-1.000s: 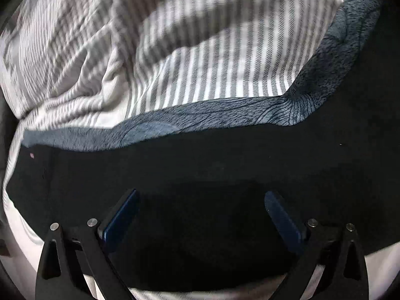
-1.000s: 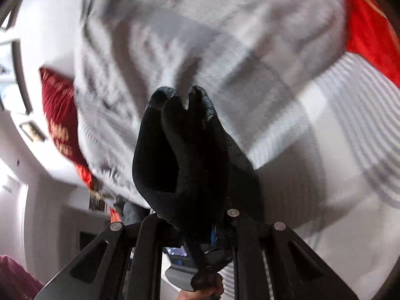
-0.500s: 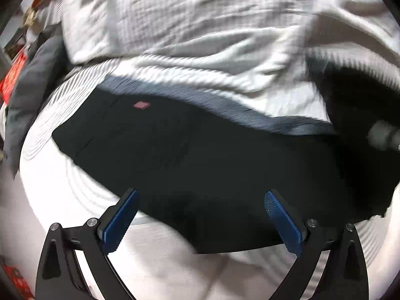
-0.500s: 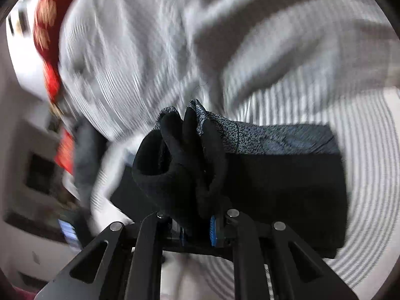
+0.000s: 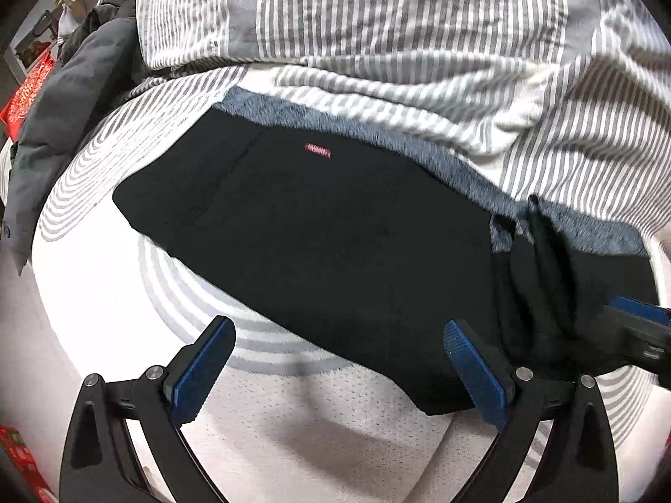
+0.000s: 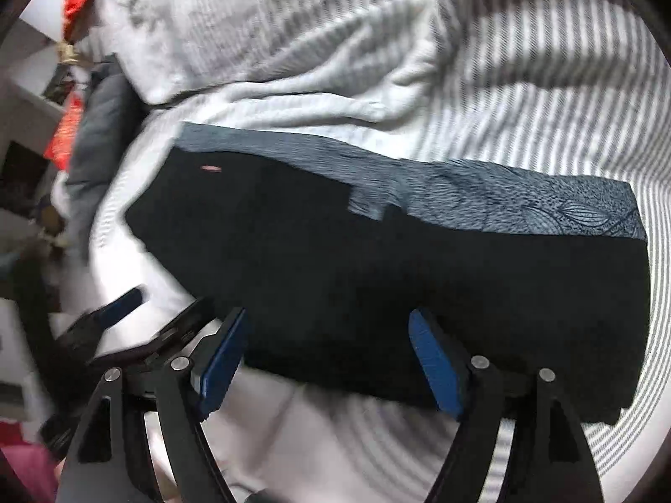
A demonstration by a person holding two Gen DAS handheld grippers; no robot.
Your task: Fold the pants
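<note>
Folded pants flat on striped bedding (grey band along far edge), both grippers — left, right — wide, empty, at near edge.

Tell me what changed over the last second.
The right hand-held gripper let go of the bunched black pants it carried; they now lie folded on the striped bedding. The left hand-held gripper stayed open and empty, pulled back toward the near edge.

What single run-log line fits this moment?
pants: folded on bed | left gripper: open | right gripper: open, empty
</note>
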